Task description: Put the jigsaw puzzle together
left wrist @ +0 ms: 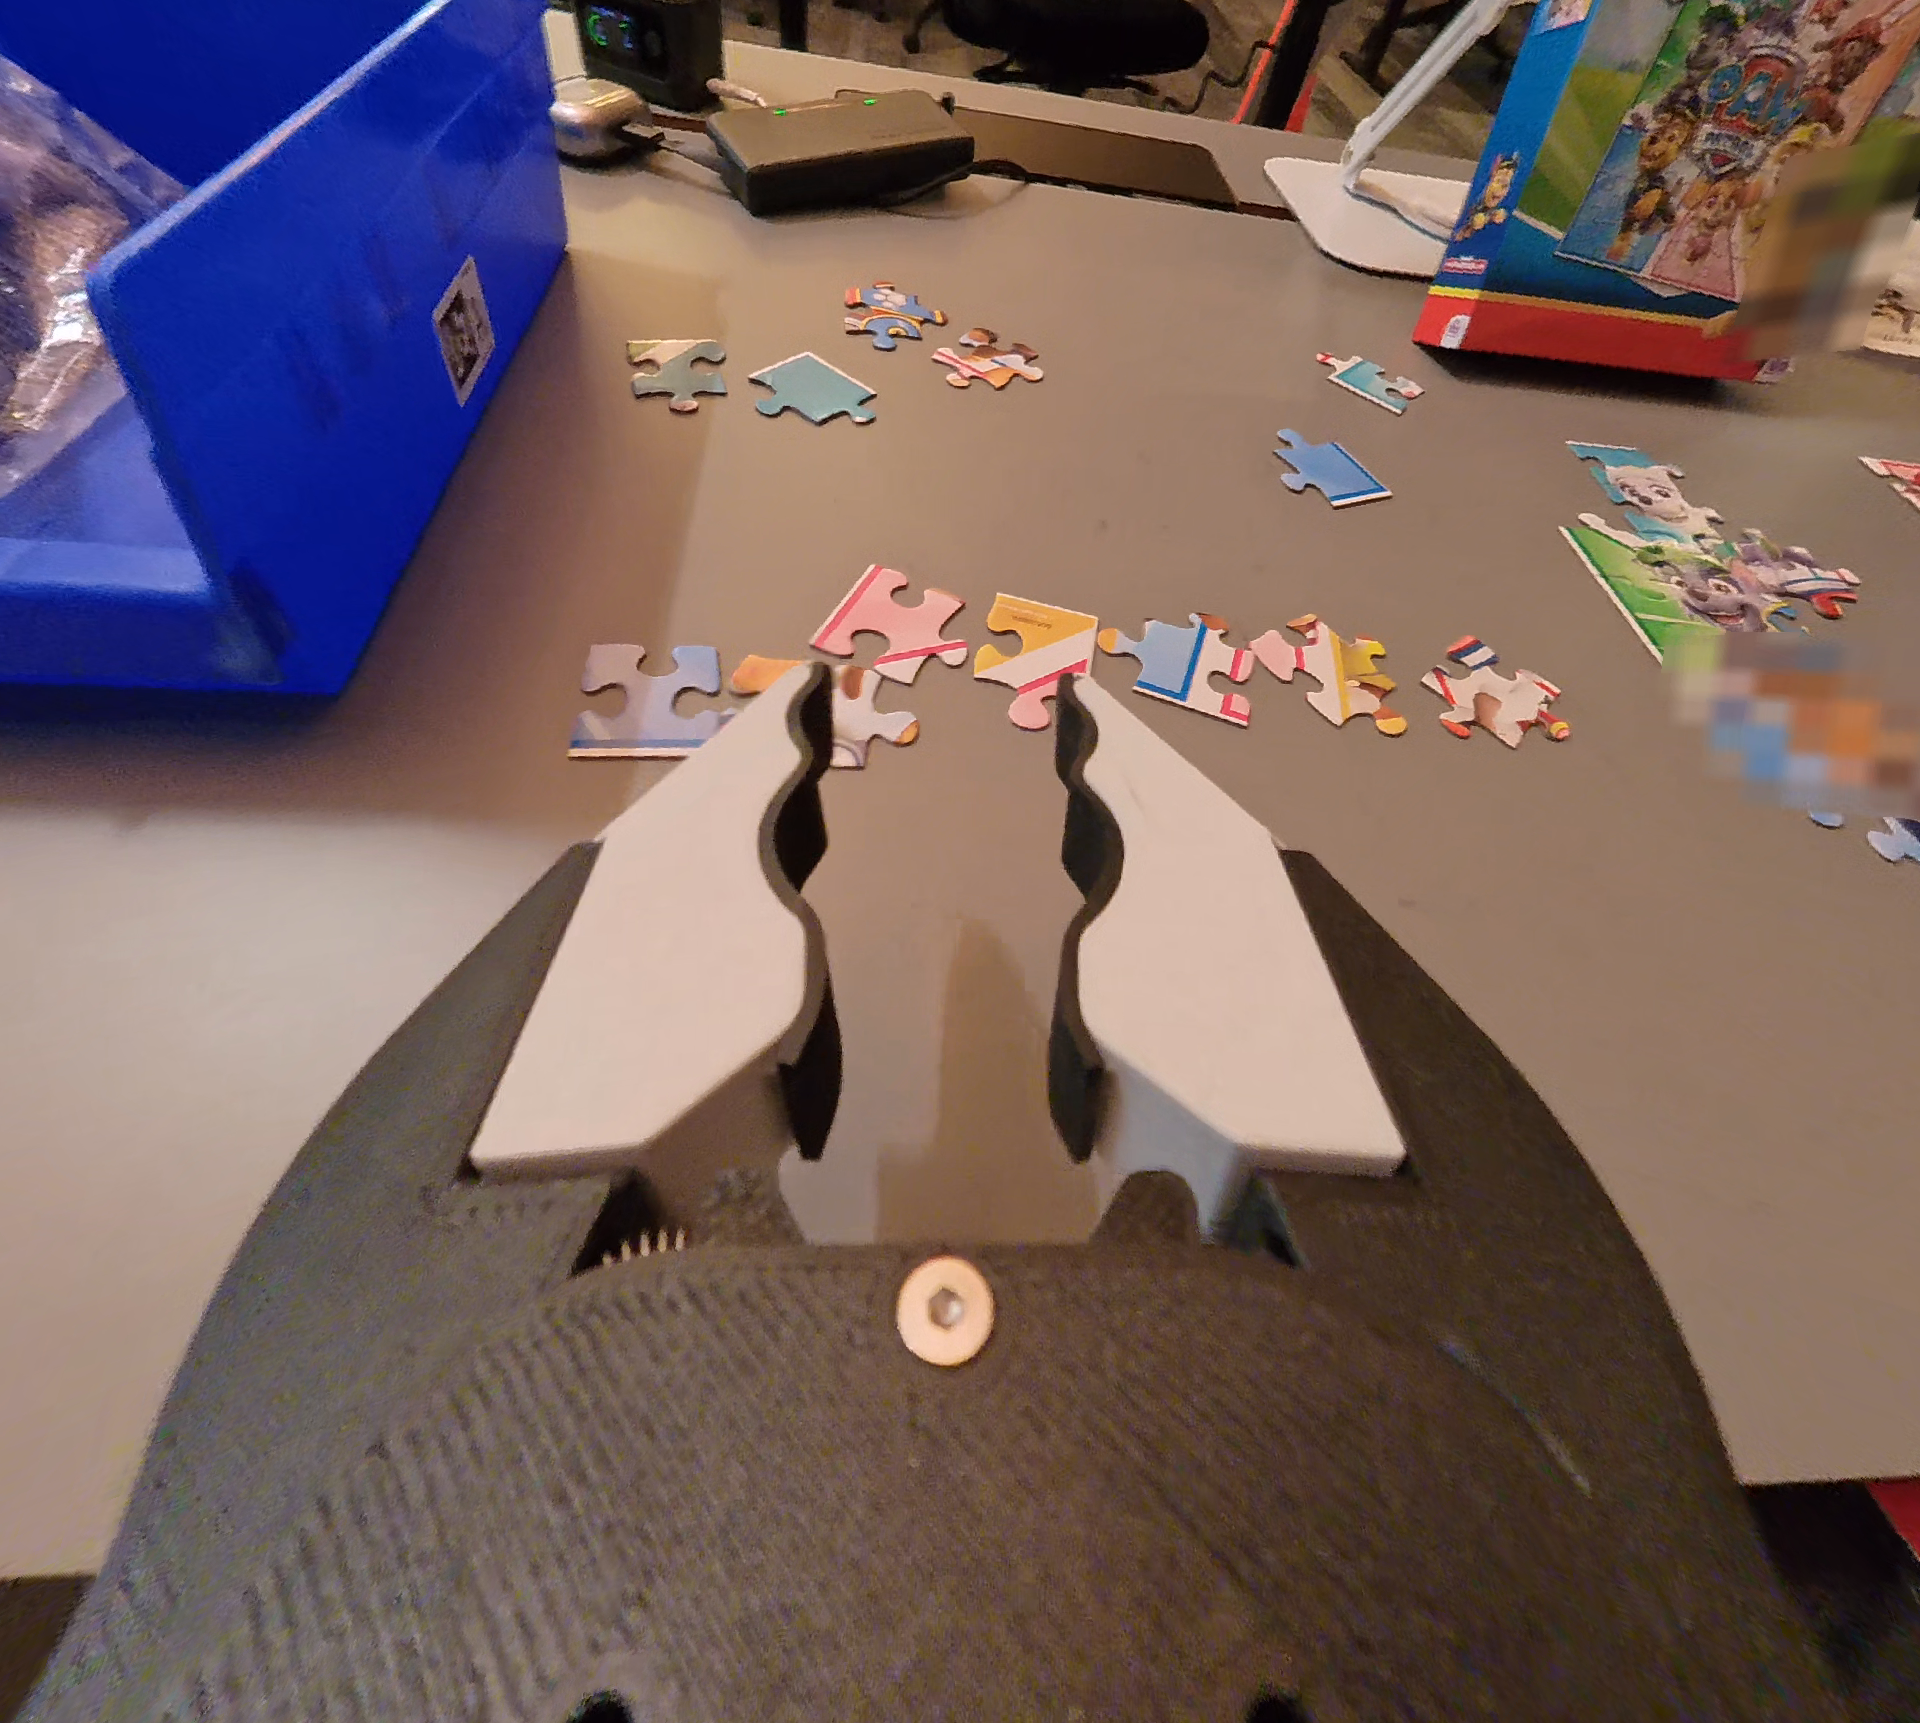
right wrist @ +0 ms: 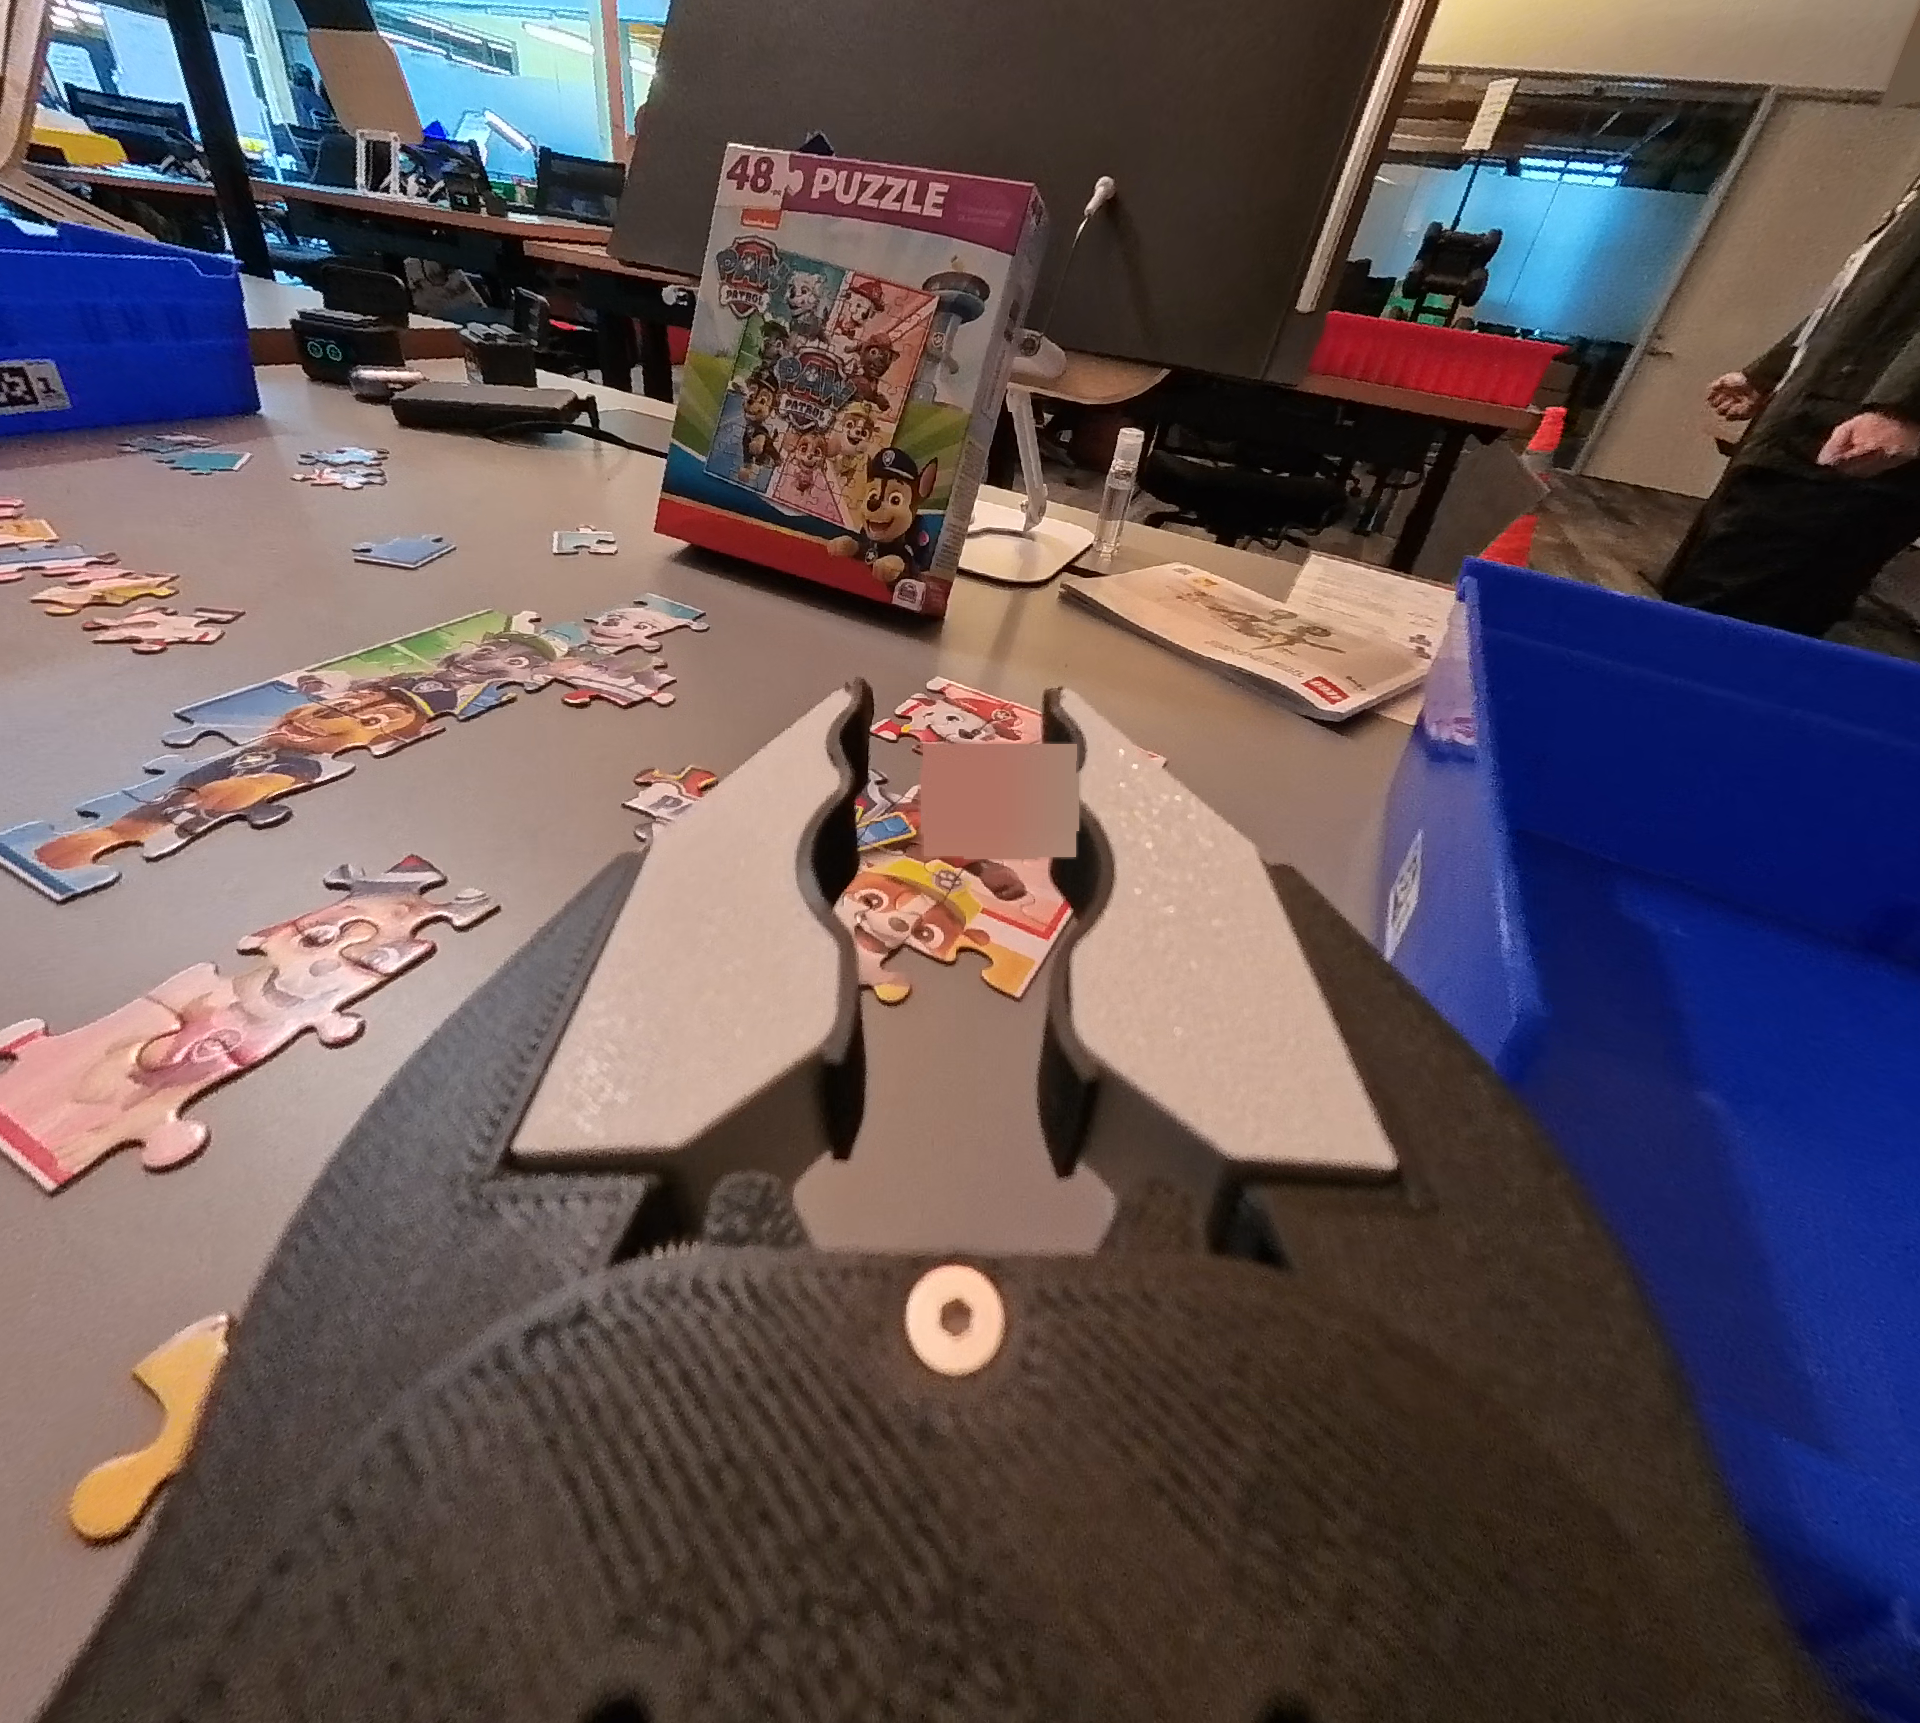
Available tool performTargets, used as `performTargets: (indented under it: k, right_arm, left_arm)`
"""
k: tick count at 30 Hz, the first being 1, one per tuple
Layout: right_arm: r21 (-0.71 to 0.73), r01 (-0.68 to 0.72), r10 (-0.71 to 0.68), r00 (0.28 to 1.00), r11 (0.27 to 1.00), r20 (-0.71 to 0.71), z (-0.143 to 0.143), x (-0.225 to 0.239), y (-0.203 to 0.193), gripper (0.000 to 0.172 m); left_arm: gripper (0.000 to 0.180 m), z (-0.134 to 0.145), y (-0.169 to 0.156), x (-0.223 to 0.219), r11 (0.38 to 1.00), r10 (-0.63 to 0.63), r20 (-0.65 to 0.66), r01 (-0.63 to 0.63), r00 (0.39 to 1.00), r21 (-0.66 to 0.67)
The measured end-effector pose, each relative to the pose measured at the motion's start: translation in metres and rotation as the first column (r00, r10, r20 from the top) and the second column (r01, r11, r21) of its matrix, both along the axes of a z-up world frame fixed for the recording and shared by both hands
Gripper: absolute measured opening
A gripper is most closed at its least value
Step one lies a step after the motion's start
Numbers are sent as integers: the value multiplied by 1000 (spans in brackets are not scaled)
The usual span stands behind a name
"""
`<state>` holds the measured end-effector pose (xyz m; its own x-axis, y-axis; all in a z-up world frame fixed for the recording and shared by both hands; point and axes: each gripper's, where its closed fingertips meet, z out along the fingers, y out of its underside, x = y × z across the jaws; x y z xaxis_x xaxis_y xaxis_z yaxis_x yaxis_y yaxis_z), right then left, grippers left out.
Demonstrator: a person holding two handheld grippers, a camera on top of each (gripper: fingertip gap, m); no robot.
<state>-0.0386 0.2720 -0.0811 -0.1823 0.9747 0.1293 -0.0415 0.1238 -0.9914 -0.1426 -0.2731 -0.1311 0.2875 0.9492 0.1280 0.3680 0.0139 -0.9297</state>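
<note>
My left gripper is open and empty, low over the grey table. Its tips reach a row of loose puzzle pieces. The left fingertip covers part of a white and orange piece. The right fingertip is at the near edge of a yellow and pink piece. A pink piece lies just beyond. My right gripper is open above a small joined cluster of red, yellow and pink pieces that lies flat on the table between and under its fingers.
A blue bin stands at the left, another blue bin close on my right. The puzzle box stands upright behind. A long joined strip and a pink joined part lie to the left. A booklet lies at the back right, and a person stands beyond. Left tips to right tips: about 55 cm. To reach the pink piece in a straight line is about 9 cm for my left fingers, about 55 cm for my right.
</note>
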Motion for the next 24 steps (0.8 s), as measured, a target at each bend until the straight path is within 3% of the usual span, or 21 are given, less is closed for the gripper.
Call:
performTargets:
  k: [6, 24]
  right_arm:
    - [2, 0, 0, 1000, 1000, -4, 0, 0, 0, 31]
    - [-4, 2, -2, 1000, 1000, -19, 2, 2, 0, 30]
  left_arm:
    - [20, 7, 24, 7, 992, -126, -40, 125, 991, -11]
    - [17, -3, 33, 6, 989, -142, -15, 141, 990, -50]
